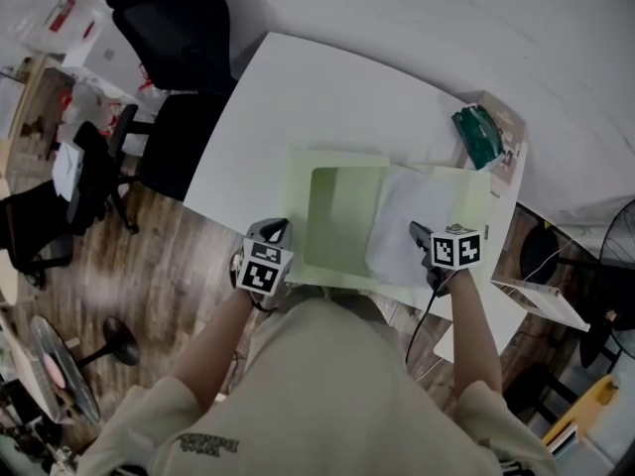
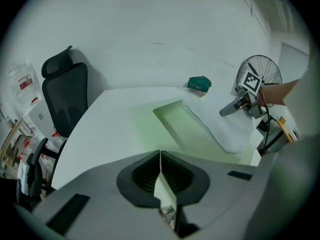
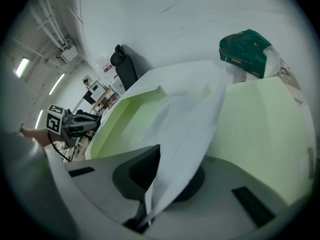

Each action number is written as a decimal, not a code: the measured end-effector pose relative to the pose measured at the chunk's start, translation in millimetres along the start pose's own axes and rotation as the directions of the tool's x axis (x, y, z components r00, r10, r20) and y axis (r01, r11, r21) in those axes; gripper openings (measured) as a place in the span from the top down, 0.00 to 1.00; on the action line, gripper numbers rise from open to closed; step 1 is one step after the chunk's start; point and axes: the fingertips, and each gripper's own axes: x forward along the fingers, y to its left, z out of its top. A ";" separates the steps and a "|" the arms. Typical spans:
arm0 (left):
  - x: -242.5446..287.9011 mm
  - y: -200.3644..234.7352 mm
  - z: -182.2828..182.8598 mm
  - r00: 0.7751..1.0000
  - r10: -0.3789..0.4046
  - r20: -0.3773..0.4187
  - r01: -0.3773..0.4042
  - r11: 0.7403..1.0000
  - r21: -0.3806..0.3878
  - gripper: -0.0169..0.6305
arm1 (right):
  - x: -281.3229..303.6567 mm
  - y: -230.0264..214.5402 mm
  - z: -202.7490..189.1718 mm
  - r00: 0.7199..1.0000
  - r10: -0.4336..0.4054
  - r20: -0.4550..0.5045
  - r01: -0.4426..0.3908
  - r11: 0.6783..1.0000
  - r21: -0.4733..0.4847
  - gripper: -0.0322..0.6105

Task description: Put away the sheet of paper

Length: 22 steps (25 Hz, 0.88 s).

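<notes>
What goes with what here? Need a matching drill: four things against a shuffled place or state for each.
Things:
1. sheet of paper
2. green folder
3. dark green packet
4. office chair

Places or states:
A. on the floor beside the table
B. pinched in the right tongs
C. at the table's far corner
D. edge pinched in the left tongs

Pairs: 1-B, 2-D, 3-C, 4-A
</notes>
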 end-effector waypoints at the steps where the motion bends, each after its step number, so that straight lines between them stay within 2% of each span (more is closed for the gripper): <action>1: 2.5 0.1 -3.7 1.000 -0.008 -0.011 0.008 1.000 -0.003 0.94 | 3.4 2.0 1.3 1.000 0.017 -0.003 -0.017 1.000 0.007 0.91; 4: 9.6 -2.8 -10.8 0.999 -0.038 -0.027 0.038 0.999 -0.011 0.94 | 16.0 11.7 2.6 0.996 0.088 -0.010 -0.087 0.995 0.056 0.91; 8: 11.6 -4.9 -11.9 0.998 -0.057 -0.006 0.057 0.998 -0.018 0.94 | 32.9 30.3 3.0 0.985 0.172 -0.019 -0.169 0.981 0.096 0.91; 14: 10.1 -4.5 -11.8 0.997 -0.074 0.001 0.074 0.997 -0.011 0.94 | 59.5 64.3 10.6 0.973 0.226 -0.049 -0.223 0.973 0.064 0.91; 22: 9.5 -3.0 -11.3 0.996 -0.089 0.015 0.090 0.994 -0.061 0.94 | 95.6 114.9 20.6 0.955 0.287 -0.075 -0.285 0.958 0.041 0.91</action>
